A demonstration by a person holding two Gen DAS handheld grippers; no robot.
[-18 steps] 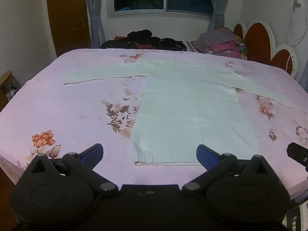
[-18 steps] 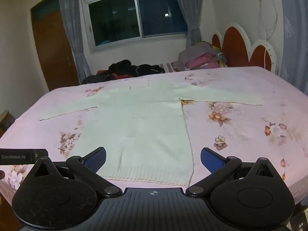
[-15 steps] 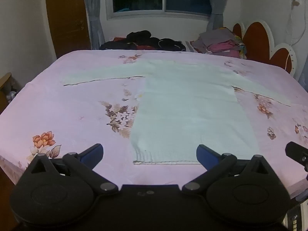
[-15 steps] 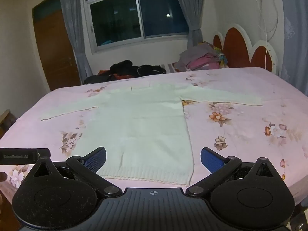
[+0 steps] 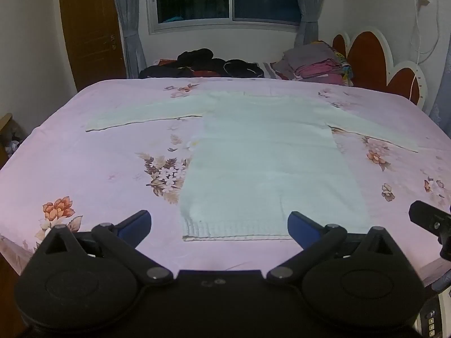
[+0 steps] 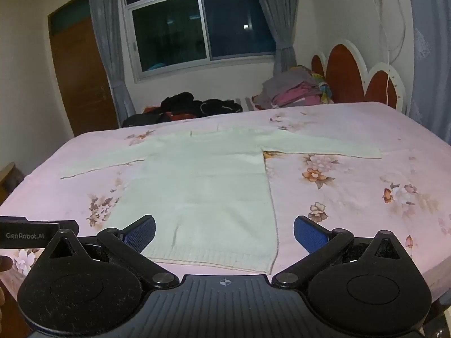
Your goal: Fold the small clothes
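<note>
Now both the left claw point(image 5: 220, 225) and right claw point(image 6: 224, 232) gape empty above the flat sweater point(image 5: 265, 169).

Before me: bed with pink floral-print sheet point(image 5: 84, 169). On it: my pale mint knitted long-sleeved sweater point(image 5: 267, 169), flat, sleeves spread; heap of dark clothes point(image 5: 208, 64) and stack of folded pink-grey garments point(image 5: 315, 64) at far edge.

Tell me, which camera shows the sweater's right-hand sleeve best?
The right wrist view. There the sweater has its right-hand sleeve lying straight and whole, cuff included, on the pink bedsheet. The left wrist view shows that sleeve too, but off to the side, slanted and stretched by the lens.
</note>
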